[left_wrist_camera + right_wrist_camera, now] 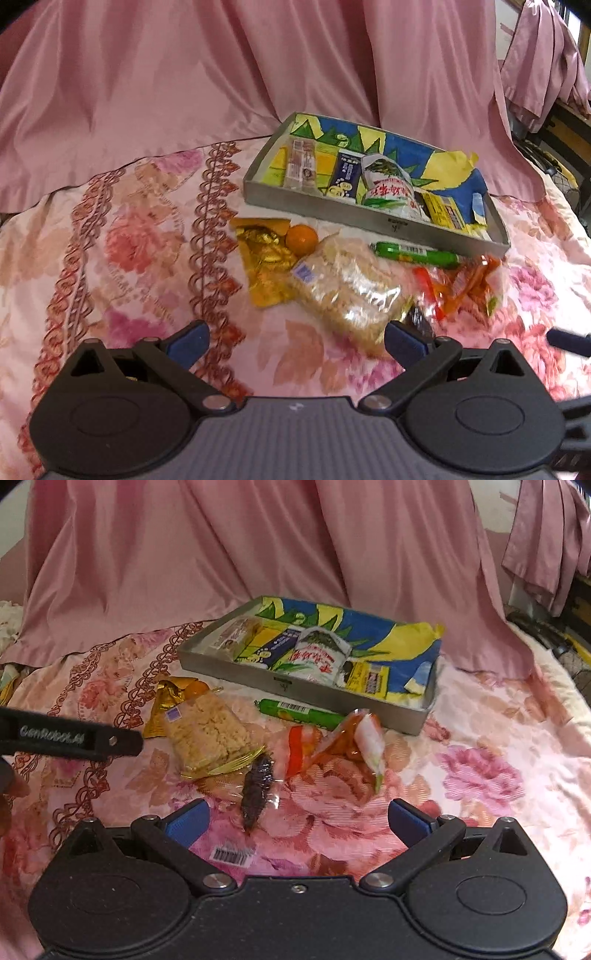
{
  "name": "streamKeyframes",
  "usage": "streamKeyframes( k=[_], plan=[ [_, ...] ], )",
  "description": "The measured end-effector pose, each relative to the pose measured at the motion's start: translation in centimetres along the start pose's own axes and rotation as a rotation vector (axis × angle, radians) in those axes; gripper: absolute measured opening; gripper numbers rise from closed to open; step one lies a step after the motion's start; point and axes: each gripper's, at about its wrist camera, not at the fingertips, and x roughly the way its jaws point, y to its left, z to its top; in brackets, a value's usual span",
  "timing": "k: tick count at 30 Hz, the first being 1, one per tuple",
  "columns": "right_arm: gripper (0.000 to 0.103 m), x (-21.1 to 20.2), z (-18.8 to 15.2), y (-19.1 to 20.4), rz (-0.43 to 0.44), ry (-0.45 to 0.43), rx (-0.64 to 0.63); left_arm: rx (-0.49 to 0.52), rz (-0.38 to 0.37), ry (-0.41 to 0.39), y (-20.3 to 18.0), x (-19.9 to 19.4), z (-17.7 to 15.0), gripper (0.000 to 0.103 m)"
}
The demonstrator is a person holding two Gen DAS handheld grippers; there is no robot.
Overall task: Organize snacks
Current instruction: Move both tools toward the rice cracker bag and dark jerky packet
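Both the left gripper (297, 341) and the right gripper (297, 821) are held spread and empty above the bedspread (122, 236), where the crumbly, light rice-cake pack (207, 731), near the tray (236, 677), is probably best pinched gently at its sealed edge.

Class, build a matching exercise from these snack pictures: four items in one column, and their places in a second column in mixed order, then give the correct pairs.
Items
1. white and green packet
2. orange fruit
3. green tube snack
4. dark wrapped snack

Places
A. on the bedspread, closest to the right gripper
B. inside the grey tray
C. on the bedspread along the tray's near wall
D. beside the gold packet

Pairs: 1-B, 2-D, 3-C, 4-A
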Motion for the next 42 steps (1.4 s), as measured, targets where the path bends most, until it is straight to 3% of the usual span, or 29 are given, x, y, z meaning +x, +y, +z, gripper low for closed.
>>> streamKeyframes(
  k=[7, 12, 16, 20, 23, 29, 35, 40, 42],
  plan=[
    [0.102, 3.1, 0.1, 2.0, 0.003, 0.036, -0.035, -0.136, -0.110, 0.038, 0.2, 3.9, 2.0, 0.103],
    [0.102, 4.6, -0.5, 3.8, 0.008, 0.035, -0.140, -0.234, -0.170, 0.096, 0.2, 6.8, 3.4, 0.103],
    [0.102, 5.8, -1.1, 5.0, -0.004, 0.044, -0.207, -0.236, -0.158, 0.129, -0.8, 8.3, 4.0, 0.103],
    [0.102, 6.5, -1.3, 5.4, -0.003, 0.044, -0.215, -0.162, -0.071, 0.143, -2.3, 9.7, 4.6, 0.103],
    [0.102, 6.7, -1.3, 5.3, -0.012, 0.035, -0.202, -0.154, -0.048, 0.177, -2.8, 10.9, 5.0, 0.103],
    [0.089, 7.2, -0.9, 4.3, -0.038, 0.043, -0.136, -0.109, -0.050, 0.197, -3.0, 11.6, 4.8, 0.101],
    [0.074, 7.7, -0.7, 4.2, -0.002, 0.077, -0.125, -0.024, -0.031, 0.182, -3.5, 11.4, 4.3, 0.098],
    [0.055, 7.6, -0.7, 4.2, 0.026, 0.089, -0.130, 0.005, -0.078, 0.219, -2.8, 11.0, 4.2, 0.093],
    [0.055, 7.4, -0.6, 4.3, 0.026, 0.099, -0.150, 0.002, -0.104, 0.248, -2.1, 10.7, 3.7, 0.090]
  ],
)
